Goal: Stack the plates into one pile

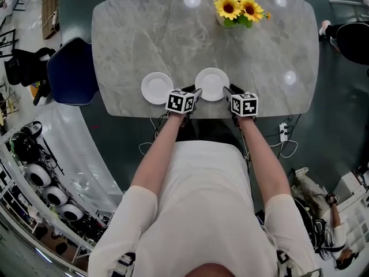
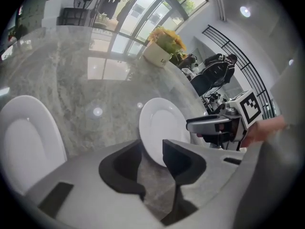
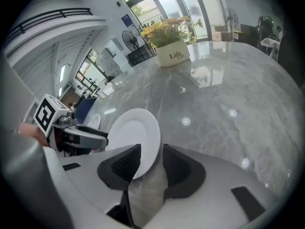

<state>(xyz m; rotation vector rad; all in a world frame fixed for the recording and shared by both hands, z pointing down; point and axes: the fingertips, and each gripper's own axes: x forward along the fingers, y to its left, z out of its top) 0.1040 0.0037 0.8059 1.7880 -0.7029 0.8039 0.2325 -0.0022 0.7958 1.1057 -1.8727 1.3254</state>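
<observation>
Two white plates lie side by side near the front edge of the grey marble table [image 1: 138, 33]. My left gripper [image 1: 197, 93] is at the left rim of the right plate [image 1: 212, 81], and my right gripper [image 1: 227, 90] is at that plate's right rim. In the left gripper view, the plate's [image 2: 162, 128] near rim sits between the open jaws of the left gripper [image 2: 151, 151], with a gap on the left side. In the right gripper view, the rim of the plate [image 3: 132, 135] likewise sits inside the open right gripper [image 3: 151, 151]. The left plate [image 1: 157, 88] lies untouched.
A white pot of sunflowers [image 1: 236, 9] stands at the table's far side. A blue chair [image 1: 72, 71] is at the table's left end. The table's front edge runs just under both grippers. A person [image 1: 351, 39] sits off the far right corner.
</observation>
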